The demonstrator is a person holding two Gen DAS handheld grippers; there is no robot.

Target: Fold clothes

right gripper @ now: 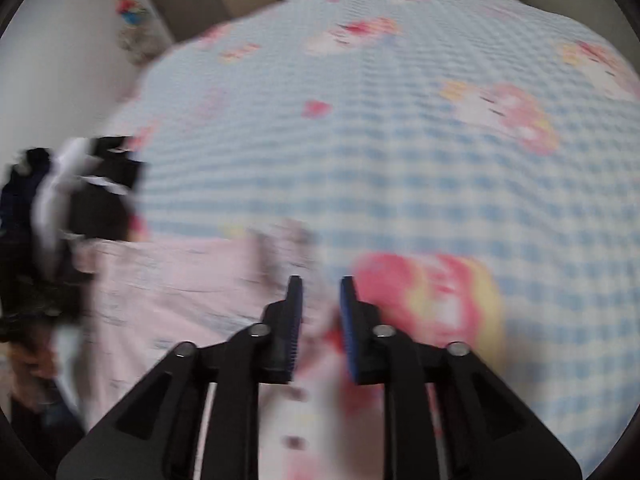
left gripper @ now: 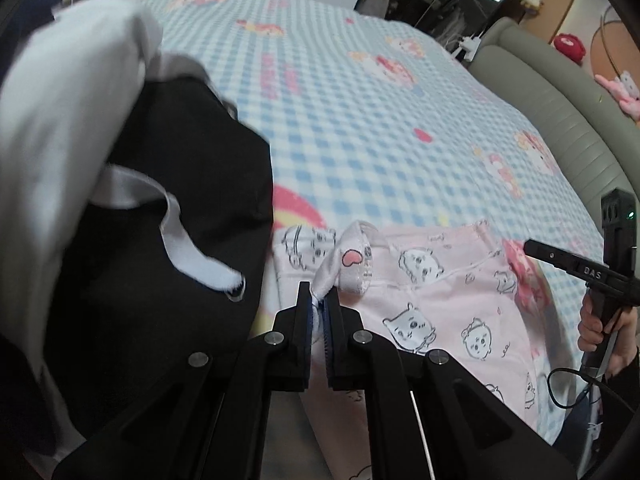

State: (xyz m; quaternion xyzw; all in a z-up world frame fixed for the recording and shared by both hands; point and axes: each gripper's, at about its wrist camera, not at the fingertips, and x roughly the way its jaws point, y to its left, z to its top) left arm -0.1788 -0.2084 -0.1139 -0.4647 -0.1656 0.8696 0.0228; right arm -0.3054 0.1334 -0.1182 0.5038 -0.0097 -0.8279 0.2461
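A pink garment (left gripper: 436,300) printed with cartoon faces lies spread on the bed's near edge. My left gripper (left gripper: 319,300) is shut on a bunched white fold of it, lifting that corner a little. At the right edge of the left wrist view the right gripper (left gripper: 532,247) hovers at the garment's far side, held by a hand (left gripper: 596,324). The right wrist view is motion-blurred: my right gripper (right gripper: 320,282) is open above the pink garment (right gripper: 192,284), nothing between its fingers.
A blue-checked cartoon bedsheet (left gripper: 360,120) covers the bed. A pile of black and white clothes (left gripper: 140,200) lies at the left, seen again as clothes (right gripper: 72,200) in the right view. A grey padded headboard (left gripper: 552,92) runs along the right.
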